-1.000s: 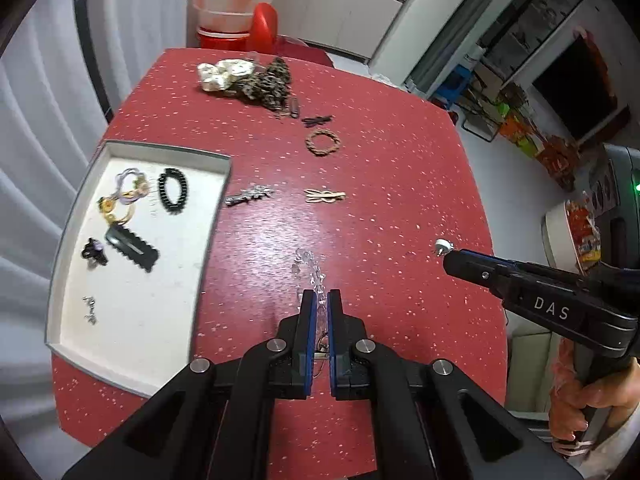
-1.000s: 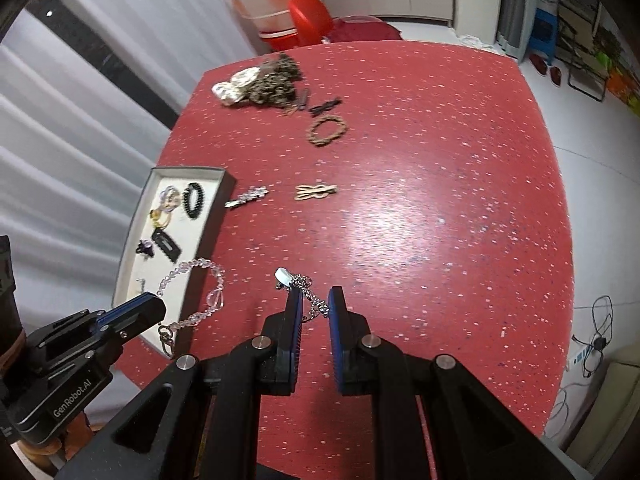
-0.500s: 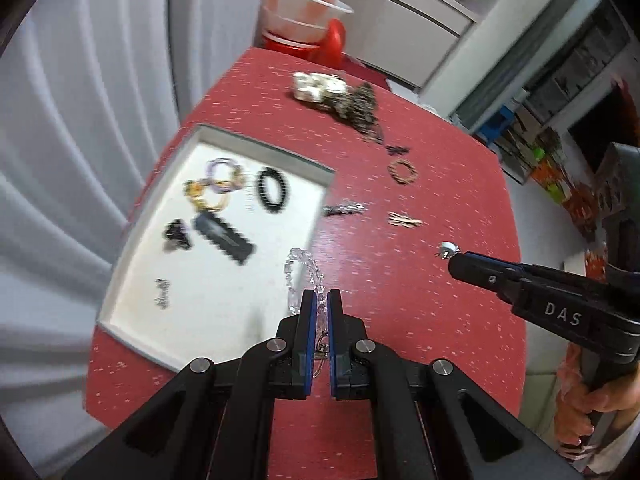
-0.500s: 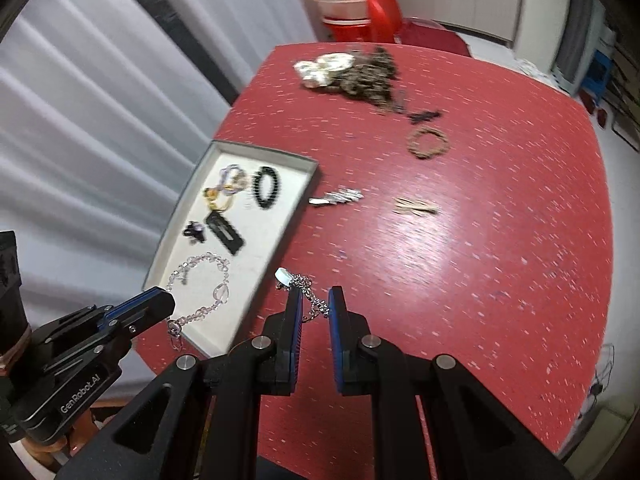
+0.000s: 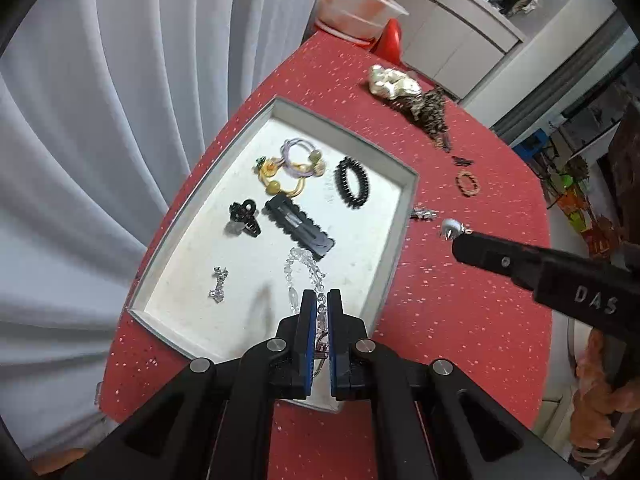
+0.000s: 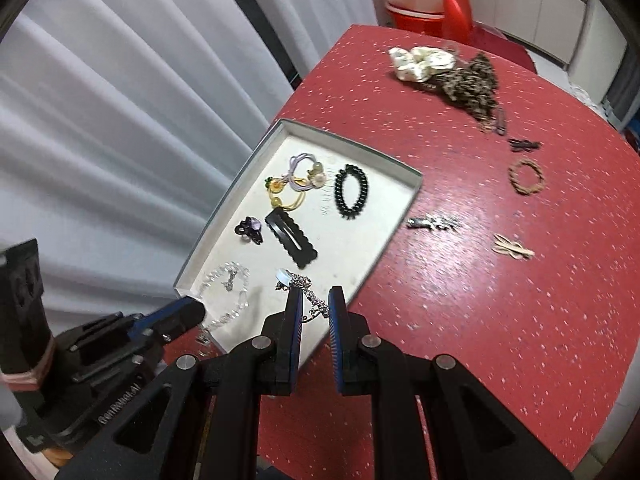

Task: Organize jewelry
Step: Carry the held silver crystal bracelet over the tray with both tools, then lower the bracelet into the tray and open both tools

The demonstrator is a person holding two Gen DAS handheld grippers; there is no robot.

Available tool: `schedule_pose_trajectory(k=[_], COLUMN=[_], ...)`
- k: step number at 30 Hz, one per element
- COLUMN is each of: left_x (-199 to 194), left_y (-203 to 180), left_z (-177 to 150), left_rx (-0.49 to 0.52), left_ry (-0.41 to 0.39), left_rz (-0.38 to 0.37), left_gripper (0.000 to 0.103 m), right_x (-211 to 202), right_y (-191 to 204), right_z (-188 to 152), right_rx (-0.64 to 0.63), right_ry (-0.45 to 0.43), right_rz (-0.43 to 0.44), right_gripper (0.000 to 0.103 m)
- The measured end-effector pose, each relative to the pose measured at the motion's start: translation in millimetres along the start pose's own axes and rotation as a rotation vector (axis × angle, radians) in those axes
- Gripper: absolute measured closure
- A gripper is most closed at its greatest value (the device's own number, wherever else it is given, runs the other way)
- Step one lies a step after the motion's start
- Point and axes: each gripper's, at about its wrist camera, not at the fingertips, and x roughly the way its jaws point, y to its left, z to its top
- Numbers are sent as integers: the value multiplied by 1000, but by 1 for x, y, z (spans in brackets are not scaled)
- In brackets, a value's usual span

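Both grippers have swung from over the bare red table [image 6: 480,320] to over the white tray [image 5: 404,216] in the last second, so this reads as the drop-off step, not pickup. Left gripper [image 5: 319,300]: jaws pressed nearly together, pinching one end of the clear bead bracelet [image 5: 298,270]; the rest of the strand hangs down and its loop now sits over the tray floor, near the lower end of the black scalloped hair clip [image 5: 298,226]. Right gripper [image 6: 314,304]: jaws a bit more spread than a second ago, the silver chain with a pale stone [image 6: 298,284] draped between them against the left pad; can't tell if it's pinched or just hanging there. It sits over the tray's near-right corner. Judgement: release of both pieces is next, and the chain may already be slipping. Room: open tray floor in the near half, between the small silver charm [image 5: 218,284] and the right wall; the far half is taken by hair ties [image 5: 290,168], the black coil bracelet [image 5: 352,182] and the claw clip [image 5: 245,218]. Watch the near rim, since the chain hangs close to it and could land straddling the wall. The grippers are just beside each other, so open them without swinging sideways. Still out on the table: silver brooch [image 6: 434,222], gold pin [image 6: 512,246], brown braided ring [image 6: 526,176], scrunchie pile [image 6: 444,68].
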Motion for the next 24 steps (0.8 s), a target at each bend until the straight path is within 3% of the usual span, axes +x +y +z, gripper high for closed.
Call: schedule_pose_trajectory(k=[13, 24], left_x=[71, 100], left_y=[27, 30], left_z=[6, -3], left_rx=[-29, -16], left_ry=[15, 19], left_rz=[84, 150], left_gripper=[97, 97], right_x=[80, 143], right_y=[-21, -33], right_z=[29, 37], right_rx=[-18, -10], right_ry=[75, 84], right_rz=[-6, -7], right_gripper=[89, 89])
